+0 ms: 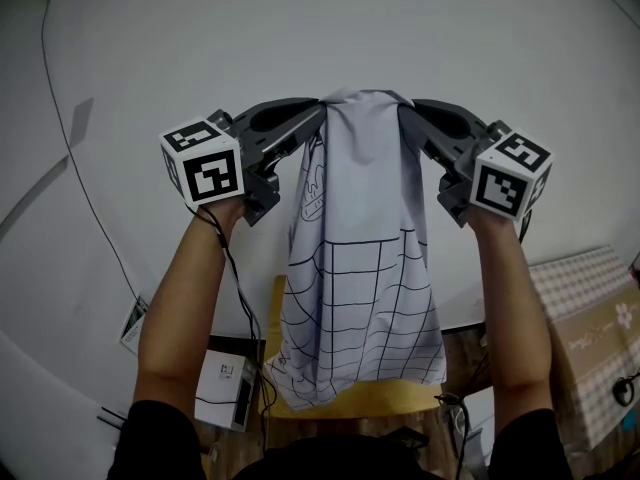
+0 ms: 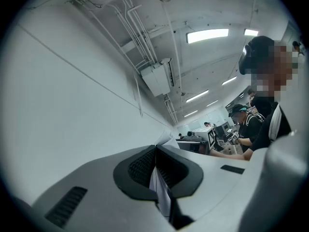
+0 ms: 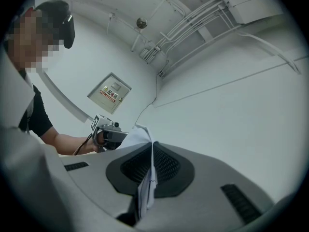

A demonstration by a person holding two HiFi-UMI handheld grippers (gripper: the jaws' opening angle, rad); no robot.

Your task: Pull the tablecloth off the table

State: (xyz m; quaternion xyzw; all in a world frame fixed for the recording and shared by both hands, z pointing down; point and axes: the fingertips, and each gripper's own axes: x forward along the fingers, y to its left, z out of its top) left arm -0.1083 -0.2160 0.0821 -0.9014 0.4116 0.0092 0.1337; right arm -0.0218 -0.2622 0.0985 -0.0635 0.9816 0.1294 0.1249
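Right tool pinching tablecloth, seemingly folded
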